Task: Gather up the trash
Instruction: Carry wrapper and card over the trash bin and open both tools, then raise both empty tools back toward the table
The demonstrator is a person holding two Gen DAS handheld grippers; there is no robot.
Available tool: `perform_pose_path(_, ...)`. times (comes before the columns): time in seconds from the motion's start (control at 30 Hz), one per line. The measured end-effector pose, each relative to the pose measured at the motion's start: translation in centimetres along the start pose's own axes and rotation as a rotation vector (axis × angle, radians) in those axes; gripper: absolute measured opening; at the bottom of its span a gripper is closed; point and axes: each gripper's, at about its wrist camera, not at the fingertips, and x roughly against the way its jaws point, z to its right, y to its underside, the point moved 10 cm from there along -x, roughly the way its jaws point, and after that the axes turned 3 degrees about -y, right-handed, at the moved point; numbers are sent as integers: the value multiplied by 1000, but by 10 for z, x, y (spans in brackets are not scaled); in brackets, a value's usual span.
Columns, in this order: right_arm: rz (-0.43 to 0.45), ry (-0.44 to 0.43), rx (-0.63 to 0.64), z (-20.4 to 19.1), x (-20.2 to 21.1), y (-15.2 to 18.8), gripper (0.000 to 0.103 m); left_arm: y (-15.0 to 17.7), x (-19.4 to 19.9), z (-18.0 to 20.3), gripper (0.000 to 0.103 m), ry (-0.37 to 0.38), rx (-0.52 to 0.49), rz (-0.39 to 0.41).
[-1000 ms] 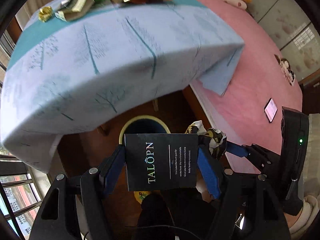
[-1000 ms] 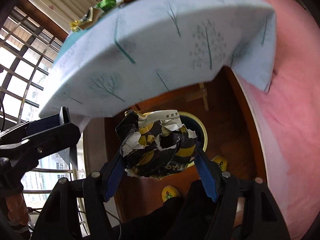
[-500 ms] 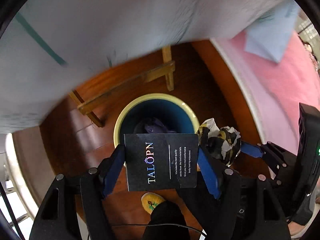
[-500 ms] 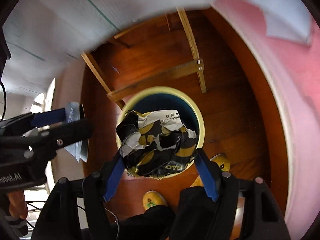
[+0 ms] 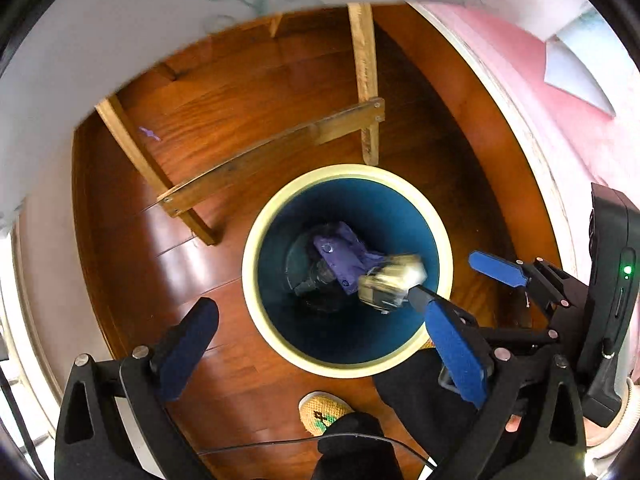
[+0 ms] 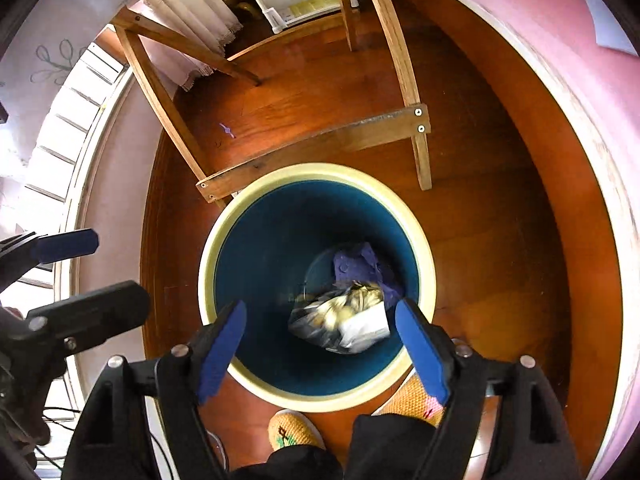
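Trash (image 6: 344,320), a crumpled glossy wrapper, blurs inside the round blue bin (image 6: 316,400) with its cream rim, beside purple scrap (image 6: 360,264). Both grippers, left (image 5: 320,336) and right (image 6: 320,344), have just spread apart, nothing between their blue pads.

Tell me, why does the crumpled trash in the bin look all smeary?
Left wrist view: the crumpled wrapper is streaked with motion blur inside the bin, though the rim stays sharp. Right wrist view: the same wrapper is smeared too, while the wooden floor shines with glare.
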Motion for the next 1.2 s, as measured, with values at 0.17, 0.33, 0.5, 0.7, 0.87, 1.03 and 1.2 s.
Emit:
perform_pose_path(0.17,12,0,12,-10,16,-10,78,2,30,-8,102,-2,48,19)
perform_pose_path(0.33,20,0,21,-24,46,-18,78,7,76,-13,102,4,68,45)
perform_pose_path(0.5,38,4,28,-45,92,-29,78,8,132,-13,102,8,65,78)
perform_pose_path(0.7,91,-12,16,-79,174,-45,78,4,227,-16,102,22,64,153)
perform_pose_path(0.87,162,-56,18,-112,249,-64,78,-6,311,-24,102,35,72,257)
perform_pose_path(1.03,264,-53,113,-146,322,-84,78,-24,382,-34,102,42,85,378)
perform_pose_path(1.2,346,-24,158,-166,371,-106,78,-41,433,-41,102,48,94,484)
